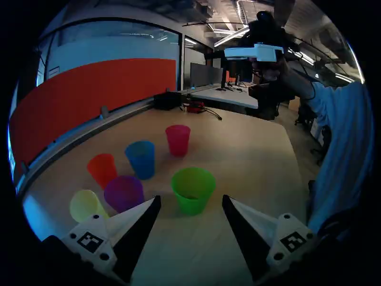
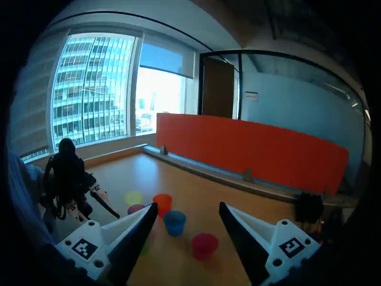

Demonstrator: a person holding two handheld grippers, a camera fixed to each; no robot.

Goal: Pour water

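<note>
My left gripper (image 1: 190, 199) is apart and empty, the green cup (image 1: 194, 185) just beyond it on the counter (image 1: 252, 157); my right gripper (image 2: 188, 206) is likewise apart.

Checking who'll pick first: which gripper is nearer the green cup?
Left. The left gripper sits just before the green cup, jaws open; the right gripper is held high, far beyond it.
</note>
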